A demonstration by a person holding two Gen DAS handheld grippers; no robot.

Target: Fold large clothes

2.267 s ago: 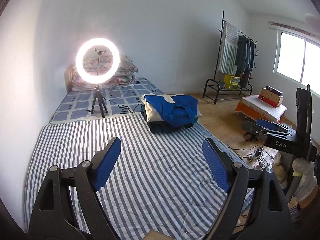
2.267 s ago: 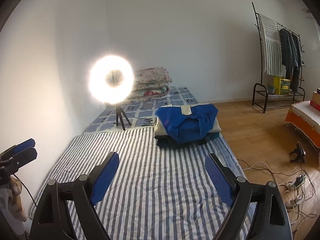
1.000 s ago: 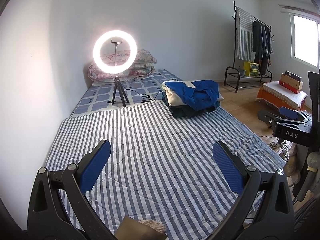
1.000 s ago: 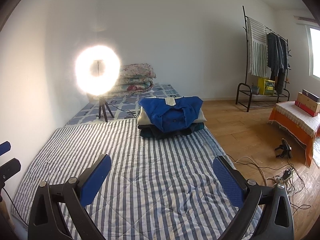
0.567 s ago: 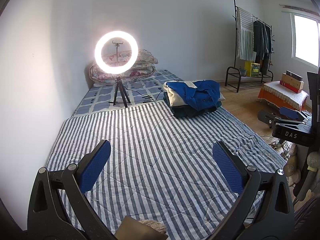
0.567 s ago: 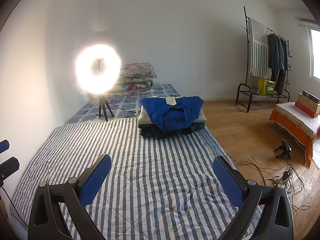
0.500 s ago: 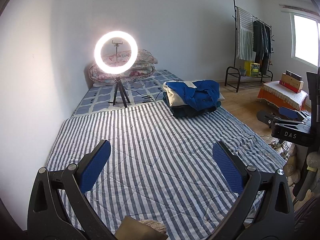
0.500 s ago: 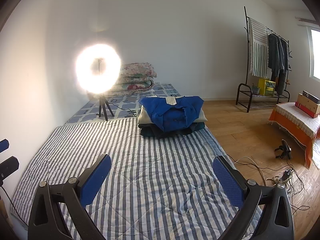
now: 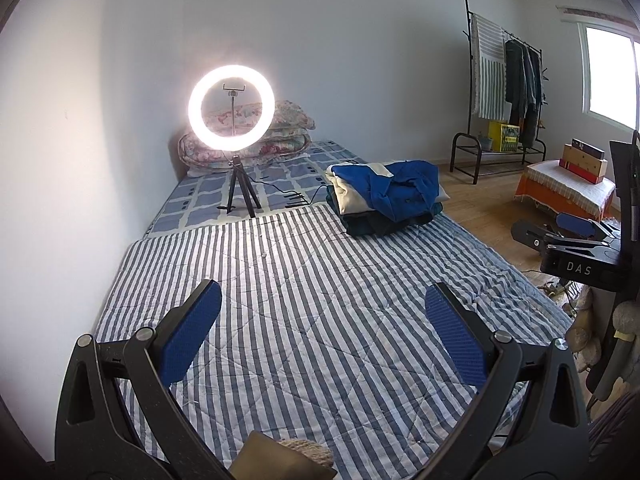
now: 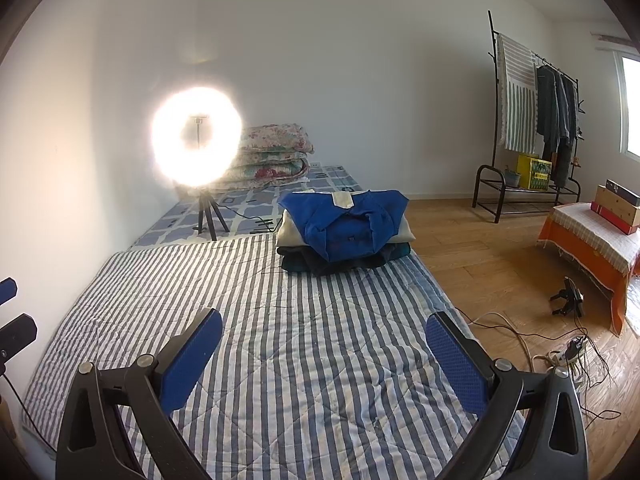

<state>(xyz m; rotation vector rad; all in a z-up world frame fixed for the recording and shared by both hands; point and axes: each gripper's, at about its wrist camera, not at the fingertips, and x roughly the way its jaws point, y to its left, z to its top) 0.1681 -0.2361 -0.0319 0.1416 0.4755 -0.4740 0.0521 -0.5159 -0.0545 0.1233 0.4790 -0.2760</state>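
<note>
Your left gripper [image 9: 322,316] and right gripper [image 10: 323,346] are both spread wide and grasp nothing; each hangs over the near part of the striped quilt [image 10: 280,320]. The stack of folded clothes [image 10: 344,232], blue garment on top, lies at the quilt's far right edge, well apart from both grippers, right of the ring light [image 9: 231,107]

One clothes stack [image 10: 344,232], one ring light [image 10: 196,136], two tools [image 9: 320,316].
</note>
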